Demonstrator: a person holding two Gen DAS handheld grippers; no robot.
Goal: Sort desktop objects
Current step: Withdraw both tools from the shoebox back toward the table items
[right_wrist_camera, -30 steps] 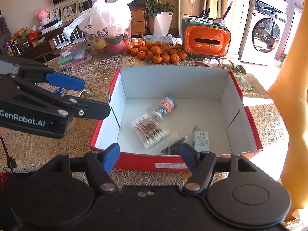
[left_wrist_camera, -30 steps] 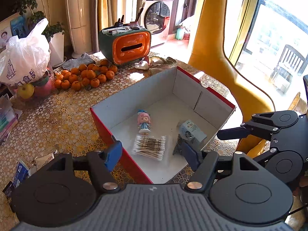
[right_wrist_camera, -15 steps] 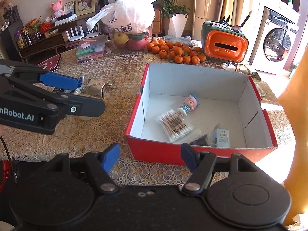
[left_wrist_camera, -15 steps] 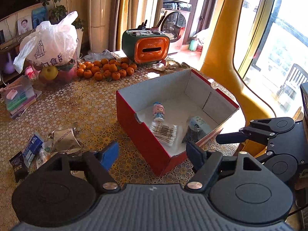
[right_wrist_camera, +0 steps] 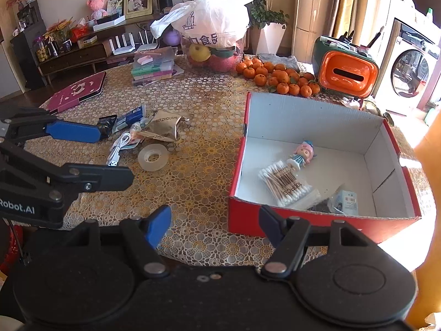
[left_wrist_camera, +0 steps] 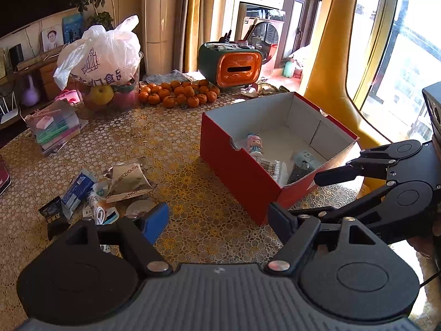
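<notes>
A red cardboard box [right_wrist_camera: 303,223] stands open on the patterned table. Inside lie a small doll [right_wrist_camera: 301,154], a pack of cotton swabs [right_wrist_camera: 286,184], a dark packet [right_wrist_camera: 319,207] and a little blue-white carton [right_wrist_camera: 347,202]. Left of the box is a loose pile: a clear tape roll [right_wrist_camera: 153,156], a white USB cable [right_wrist_camera: 118,149], a silver foil pouch [right_wrist_camera: 165,127], a blue packet [right_wrist_camera: 129,117] and a black sachet [left_wrist_camera: 55,216]. My left gripper [left_wrist_camera: 217,219] hovers open beside the pile, holding nothing. My right gripper [right_wrist_camera: 214,220] is open and empty before the box's near-left corner.
Several tangerines [right_wrist_camera: 278,77] lie behind the box, next to an orange tissue holder [right_wrist_camera: 347,74]. A white plastic bag over a fruit bowl [right_wrist_camera: 209,27], a stack of thin cases [right_wrist_camera: 154,66] and a maroon folder [right_wrist_camera: 77,93] sit further back and left.
Both grippers have moved left, away from above the box. The box now sits to the right in both views and the loose pile has come into sight. The left jaws stand slightly wider.
</notes>
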